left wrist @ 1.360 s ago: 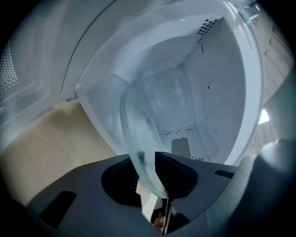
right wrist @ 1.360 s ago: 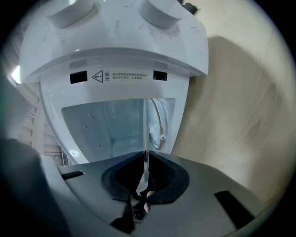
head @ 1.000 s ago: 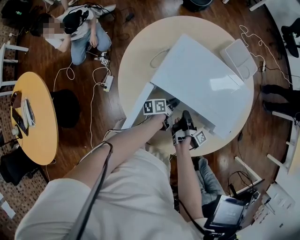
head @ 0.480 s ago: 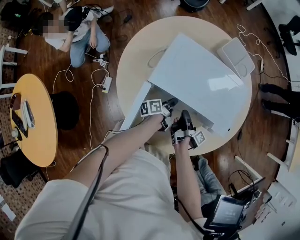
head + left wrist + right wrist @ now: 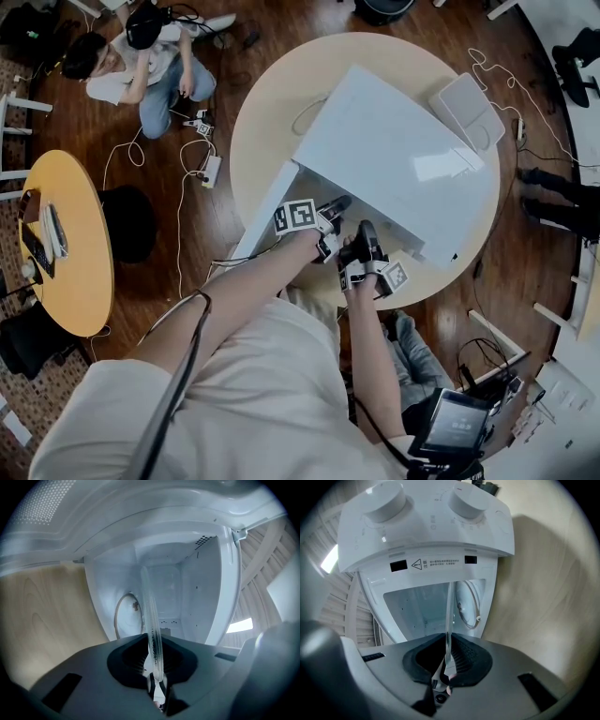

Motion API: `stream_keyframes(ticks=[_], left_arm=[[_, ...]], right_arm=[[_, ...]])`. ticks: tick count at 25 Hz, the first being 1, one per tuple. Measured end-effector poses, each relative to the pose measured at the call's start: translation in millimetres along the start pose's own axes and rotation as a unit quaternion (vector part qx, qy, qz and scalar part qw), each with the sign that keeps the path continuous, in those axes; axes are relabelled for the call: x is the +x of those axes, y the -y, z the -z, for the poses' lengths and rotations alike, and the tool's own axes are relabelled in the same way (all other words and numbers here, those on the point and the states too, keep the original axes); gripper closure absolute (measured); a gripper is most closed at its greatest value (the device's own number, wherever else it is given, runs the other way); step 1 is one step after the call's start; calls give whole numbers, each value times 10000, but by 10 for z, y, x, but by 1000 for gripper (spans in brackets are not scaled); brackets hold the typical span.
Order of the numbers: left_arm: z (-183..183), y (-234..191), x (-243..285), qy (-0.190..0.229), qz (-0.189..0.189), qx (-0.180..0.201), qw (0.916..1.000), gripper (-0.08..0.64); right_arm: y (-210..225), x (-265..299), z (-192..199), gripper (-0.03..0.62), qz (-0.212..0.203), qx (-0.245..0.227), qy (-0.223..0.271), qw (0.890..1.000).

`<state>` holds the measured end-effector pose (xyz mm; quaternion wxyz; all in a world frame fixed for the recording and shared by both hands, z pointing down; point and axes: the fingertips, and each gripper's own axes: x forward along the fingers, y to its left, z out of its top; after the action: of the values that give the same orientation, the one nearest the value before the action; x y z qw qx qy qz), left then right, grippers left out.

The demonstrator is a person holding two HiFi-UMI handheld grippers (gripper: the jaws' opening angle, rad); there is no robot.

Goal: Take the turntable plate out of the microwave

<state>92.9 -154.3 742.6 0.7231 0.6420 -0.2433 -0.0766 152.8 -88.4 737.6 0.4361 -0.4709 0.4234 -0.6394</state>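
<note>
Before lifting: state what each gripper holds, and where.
The left gripper and right gripper pinch the turntable plate at its rim; the left's jaws have just been closing.

The turntable plate (image 5: pixel 151 620) shows only edge-on. Its near rim is buried between the pads of the left tool (image 5: pixel 157 677), whose jaws have just been closing on it, and of the right tool (image 5: pixel 446 670). From the head view the microwave's (image 5: pixel 394 159) top hides plate, cavity and tool tips. The warning label's (image 5: pixel 440 564) print is too small to read.
</note>
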Motion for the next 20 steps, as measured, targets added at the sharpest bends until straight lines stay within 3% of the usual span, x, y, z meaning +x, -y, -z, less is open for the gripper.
stream_keyframes(ticks=[20], left_arm=[[49,239,-289,92,512,102,9986,523]], right_arm=[[-255,-171,275,561,-298,-376,-470,9977]])
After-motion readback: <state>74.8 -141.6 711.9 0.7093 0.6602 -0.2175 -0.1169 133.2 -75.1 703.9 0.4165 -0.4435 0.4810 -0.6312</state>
